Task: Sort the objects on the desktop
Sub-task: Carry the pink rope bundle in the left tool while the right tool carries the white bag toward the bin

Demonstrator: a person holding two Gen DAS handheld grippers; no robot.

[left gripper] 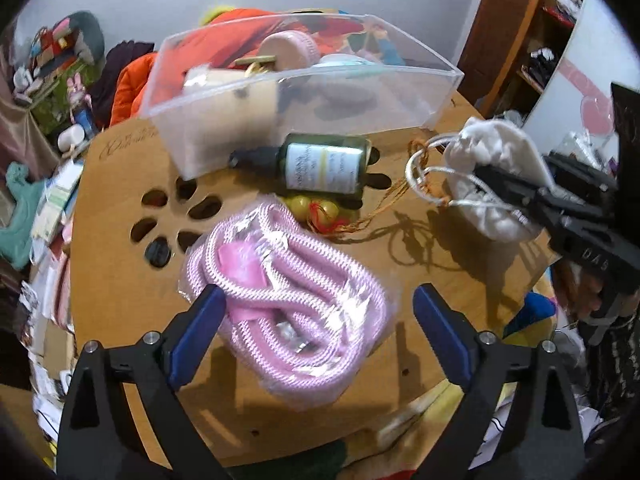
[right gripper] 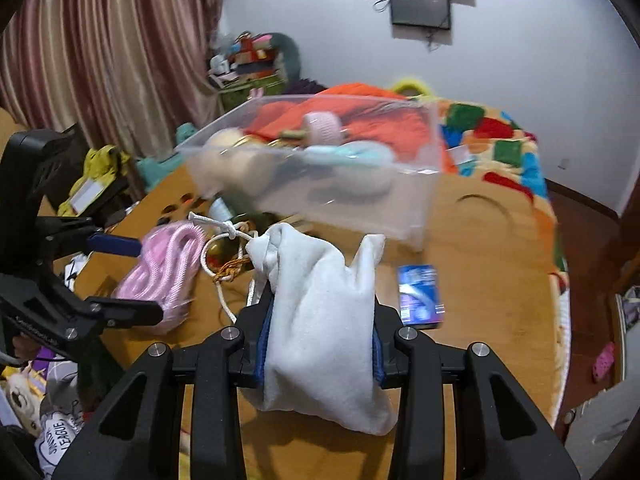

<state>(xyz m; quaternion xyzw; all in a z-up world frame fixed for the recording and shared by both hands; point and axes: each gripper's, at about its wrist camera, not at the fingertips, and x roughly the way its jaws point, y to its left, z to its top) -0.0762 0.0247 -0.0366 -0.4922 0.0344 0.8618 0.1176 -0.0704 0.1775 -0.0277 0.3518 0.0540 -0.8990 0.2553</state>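
Your right hand-held gripper [right gripper: 320,344] squeezes a white cloth bag [right gripper: 320,320] between its blue pads, over the near edge of the table [right gripper: 492,240]. Your left hand-held gripper [left gripper: 316,336] is spread wide, one finger on each side of a pink rope in a plastic wrap [left gripper: 292,300], near the table's front edge. Behind the rope lies a green bottle [left gripper: 320,164] on its side. Farther back is a clear plastic box [left gripper: 304,92] with things inside. A small blue box [right gripper: 420,296] lies near the right edge.
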